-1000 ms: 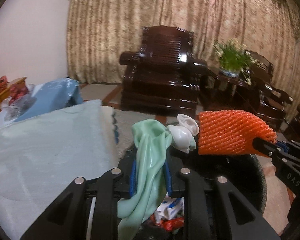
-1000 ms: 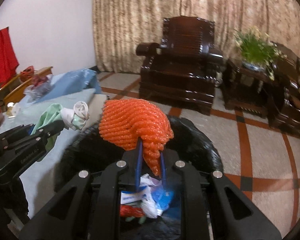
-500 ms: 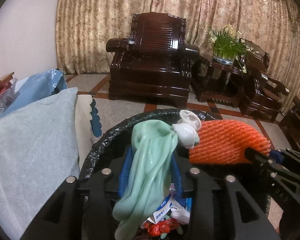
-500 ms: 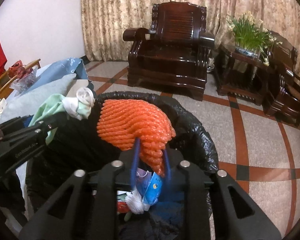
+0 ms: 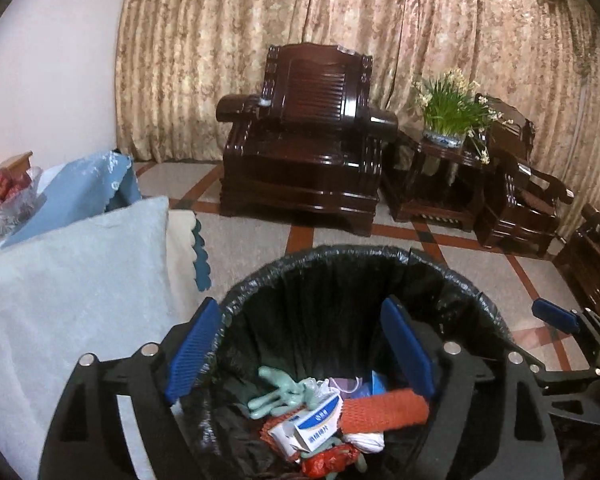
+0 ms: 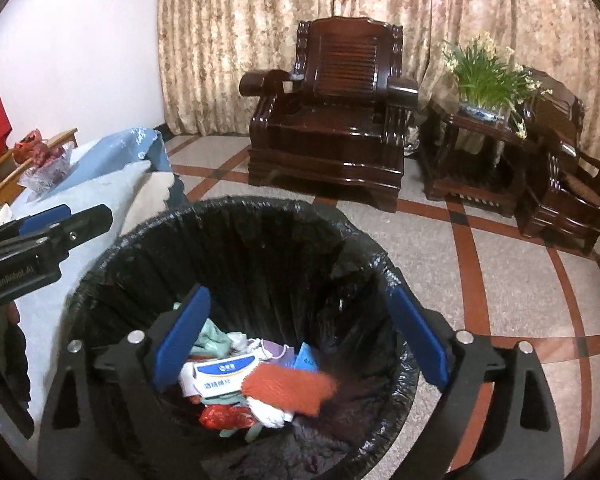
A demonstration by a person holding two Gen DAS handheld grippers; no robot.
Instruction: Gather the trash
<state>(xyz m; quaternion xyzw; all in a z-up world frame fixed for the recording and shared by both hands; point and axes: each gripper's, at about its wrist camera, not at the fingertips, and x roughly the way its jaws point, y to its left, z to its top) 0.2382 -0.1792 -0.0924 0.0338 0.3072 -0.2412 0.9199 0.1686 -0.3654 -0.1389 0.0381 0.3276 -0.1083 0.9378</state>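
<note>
We hold both tongs over the trash bin (image 5: 452, 276), which is lined with a black bag and stands on the tiled floor (image 6: 520, 280). Our left tongs (image 5: 300, 344) are spread wide with nothing between the blue pads (image 5: 194, 344), and our right tongs (image 6: 300, 336) are equally wide apart and empty. In the left wrist view the right tongs appear at the far right edge, beyond the bin's rim; in the right wrist view the left tongs reach in from the left edge, above the pale cloth.

The trash lies at the bottom of the bin, below and between the pads of each pair of tongs, touching neither. The orange foam net (image 5: 382, 410) rests on top of the pile, beside a white and blue box (image 5: 312, 426). The green glove (image 5: 278, 394) lies to the left of the box, its fingers splayed, with a white crumpled piece (image 5: 364, 440) under the net and a red wrapper (image 5: 324, 460) at the near side of the pile. In the right wrist view the same net (image 6: 288, 390) lies just right of the box (image 6: 224, 376), again well below the open pads.

To the left of the bin is a desk covered with a pale blue cloth (image 5: 72, 300). A dark wooden armchair (image 6: 328, 120) and a potted plant (image 6: 488, 76) stand before the curtain (image 5: 380, 20).
</note>
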